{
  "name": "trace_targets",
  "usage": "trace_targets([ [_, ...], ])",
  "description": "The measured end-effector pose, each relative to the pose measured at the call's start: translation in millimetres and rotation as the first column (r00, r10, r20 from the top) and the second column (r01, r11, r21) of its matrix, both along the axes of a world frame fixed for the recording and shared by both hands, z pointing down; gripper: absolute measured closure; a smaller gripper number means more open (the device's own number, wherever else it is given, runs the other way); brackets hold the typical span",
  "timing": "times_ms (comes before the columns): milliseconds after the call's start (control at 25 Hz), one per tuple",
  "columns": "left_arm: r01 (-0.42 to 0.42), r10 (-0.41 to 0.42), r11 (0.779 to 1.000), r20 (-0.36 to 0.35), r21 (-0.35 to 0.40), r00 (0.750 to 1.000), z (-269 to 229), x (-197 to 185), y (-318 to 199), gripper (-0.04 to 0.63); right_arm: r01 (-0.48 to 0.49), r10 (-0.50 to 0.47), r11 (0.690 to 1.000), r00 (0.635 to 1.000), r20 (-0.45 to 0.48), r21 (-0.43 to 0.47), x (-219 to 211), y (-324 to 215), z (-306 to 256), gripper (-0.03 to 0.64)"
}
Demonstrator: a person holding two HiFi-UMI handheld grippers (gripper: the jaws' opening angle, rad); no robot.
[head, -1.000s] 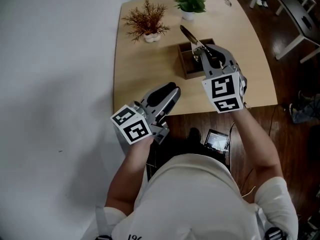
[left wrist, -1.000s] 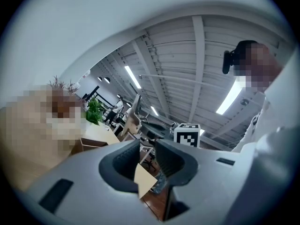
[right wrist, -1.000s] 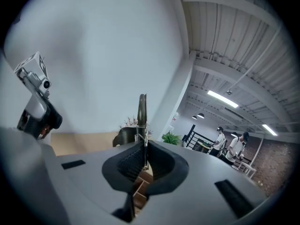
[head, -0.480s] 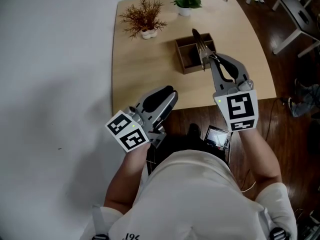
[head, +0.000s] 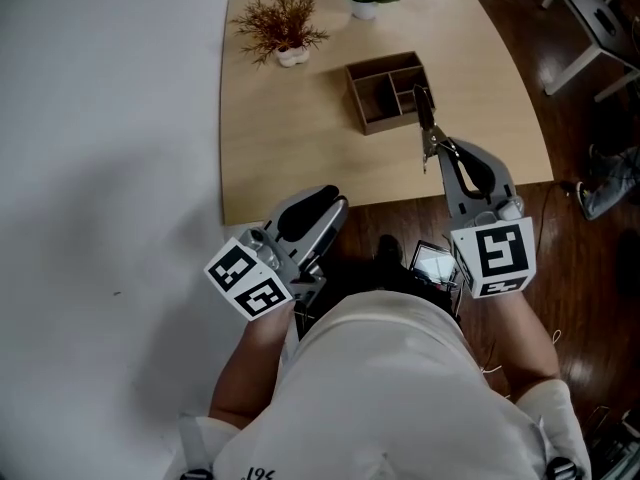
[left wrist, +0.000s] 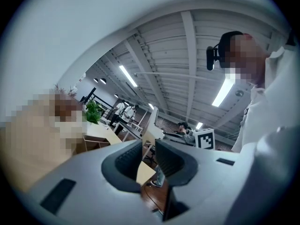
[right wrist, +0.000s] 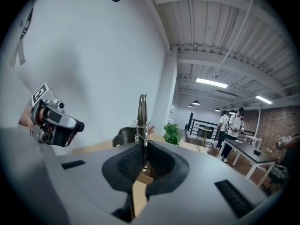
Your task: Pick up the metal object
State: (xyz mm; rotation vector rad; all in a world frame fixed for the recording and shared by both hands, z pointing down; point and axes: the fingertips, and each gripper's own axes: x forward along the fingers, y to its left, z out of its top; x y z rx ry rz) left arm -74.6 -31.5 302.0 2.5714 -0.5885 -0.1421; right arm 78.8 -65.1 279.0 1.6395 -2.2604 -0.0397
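Head view: right gripper (head: 432,148) had drawn back from the wooden box (head: 385,93) toward the near edge of the table (head: 290,138), jaws pinched on the metal object (head: 425,118), which now hung clear of the box. Pick-up looked done. Left gripper (head: 325,200) stood slightly apart, empty.

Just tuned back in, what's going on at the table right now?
A person is working with two handheld grippers at a wooden table. The right gripper is shut on a slim metal object, holding it in the air next to the wooden organizer box. The left gripper hangs at the table's near edge, jaws apart with nothing between them.
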Motion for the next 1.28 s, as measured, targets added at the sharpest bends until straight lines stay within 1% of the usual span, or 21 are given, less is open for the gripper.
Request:
trace_targets([
  [160, -0.037, 0.036, 0.999, 0.013, 0.02, 0.999, 2, 2, 13, 0.514, -0.03, 0.031, 0.999, 0.999, 0.038, -0.033, 11, 19, 13, 0.612],
  [320, -0.061, 0.06, 0.998, 0.009, 0.027, 0.998, 2, 6, 26, 0.514, -0.054, 0.058, 0.996, 0.996, 0.061, -0.072, 20, 37, 25, 0.612],
  [520, -0.088, 0.088, 0.996, 0.011, 0.018, 0.996, 3, 12, 34, 0.514, -0.075, 0.084, 0.992, 0.993, 0.083, -0.102, 25, 52, 32, 0.612],
  [680, -0.111, 0.111, 0.994, 0.02, 0.001, 0.994, 8, 16, 40, 0.514, -0.093, 0.103, 0.989, 0.991, 0.082, -0.116, 33, 60, 34, 0.612],
  [960, -0.111, 0.112, 0.994, 0.041, -0.022, 0.993, 16, 10, 46, 0.514, -0.125, 0.136, 0.983, 0.987, 0.08, -0.137, 46, 72, 38, 0.612],
  [1280, -0.119, 0.121, 0.992, 0.035, -0.035, 0.992, 14, 16, 49, 0.514, -0.11, 0.128, 0.979, 0.987, 0.096, -0.171, 47, 84, 43, 0.612],
])
